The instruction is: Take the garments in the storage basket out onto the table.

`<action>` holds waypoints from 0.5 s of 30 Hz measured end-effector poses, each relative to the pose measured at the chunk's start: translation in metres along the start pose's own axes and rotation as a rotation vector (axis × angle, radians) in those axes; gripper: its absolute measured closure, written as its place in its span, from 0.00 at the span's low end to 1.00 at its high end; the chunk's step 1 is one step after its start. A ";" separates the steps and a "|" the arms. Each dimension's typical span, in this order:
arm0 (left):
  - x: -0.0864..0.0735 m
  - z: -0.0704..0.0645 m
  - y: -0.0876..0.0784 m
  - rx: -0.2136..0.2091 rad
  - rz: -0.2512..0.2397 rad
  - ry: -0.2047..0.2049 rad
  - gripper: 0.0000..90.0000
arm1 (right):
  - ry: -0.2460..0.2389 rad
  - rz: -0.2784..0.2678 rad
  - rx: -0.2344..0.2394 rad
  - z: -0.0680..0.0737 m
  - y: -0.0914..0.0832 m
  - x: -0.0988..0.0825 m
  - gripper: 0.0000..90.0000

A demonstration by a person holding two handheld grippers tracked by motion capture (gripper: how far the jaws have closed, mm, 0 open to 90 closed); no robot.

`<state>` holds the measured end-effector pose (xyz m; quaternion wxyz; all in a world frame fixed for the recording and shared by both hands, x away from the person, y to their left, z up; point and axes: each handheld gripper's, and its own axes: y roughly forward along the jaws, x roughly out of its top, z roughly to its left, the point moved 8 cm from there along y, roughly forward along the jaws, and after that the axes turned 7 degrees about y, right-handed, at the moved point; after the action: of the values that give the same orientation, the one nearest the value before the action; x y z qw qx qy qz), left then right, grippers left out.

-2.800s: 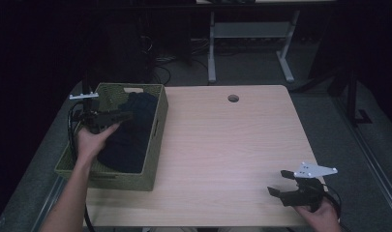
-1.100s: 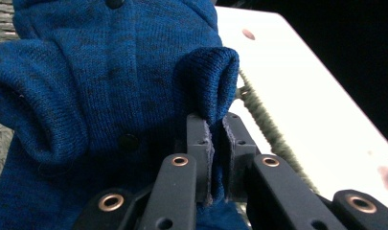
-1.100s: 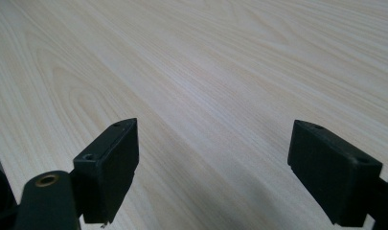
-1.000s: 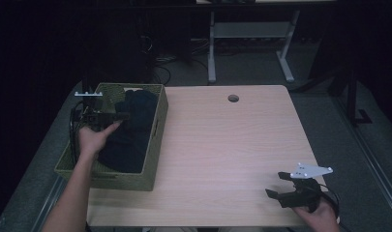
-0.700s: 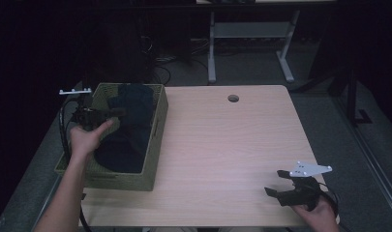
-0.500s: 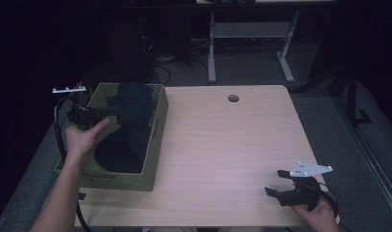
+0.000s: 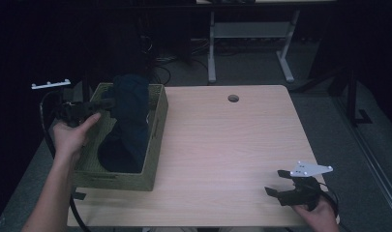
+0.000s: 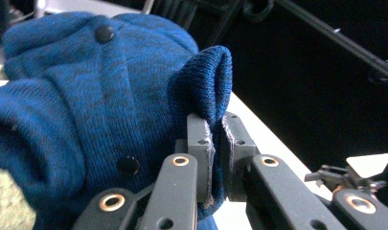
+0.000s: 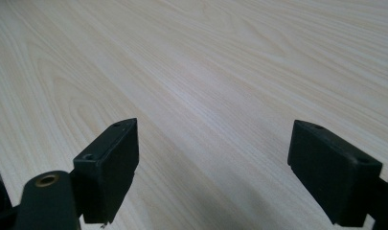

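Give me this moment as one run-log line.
left gripper: shut on blue cardigan, part lifted from green basket | right gripper: open, above table

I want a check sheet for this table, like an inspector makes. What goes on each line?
Surface: pale wooden table, with a round hole near its far edge.
Job's things: blue knitted cardigan with dark buttons, partly lifted out of the green basket at the table's left edge.
Clutter: nothing seen.
Grippers: left gripper shut on a fold of the cardigan; right gripper open, low over bare wood at the near right corner.
Cables: black cable looping from the left gripper.
Surroundings: dark room, grey floor, white desk frame behind.
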<state>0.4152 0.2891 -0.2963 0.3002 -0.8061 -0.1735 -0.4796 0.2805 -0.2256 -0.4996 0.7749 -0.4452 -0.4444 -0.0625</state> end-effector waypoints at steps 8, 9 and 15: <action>0.028 -0.034 -0.016 -0.057 -0.072 0.056 0.94 | 0.007 -0.012 -0.003 -0.001 -0.003 0.001 0.20; 0.030 -0.038 -0.017 -0.064 -0.078 0.060 0.94 | 0.007 -0.012 -0.001 0.000 -0.002 0.001 0.20; 0.053 -0.069 -0.023 -0.117 -0.116 0.116 0.94 | 0.008 -0.015 -0.005 -0.001 -0.003 0.002 0.20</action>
<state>0.3816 0.2617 -0.2176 0.2338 -0.7817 -0.1737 -0.5515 0.2804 -0.2274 -0.4964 0.7750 -0.4436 -0.4445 -0.0712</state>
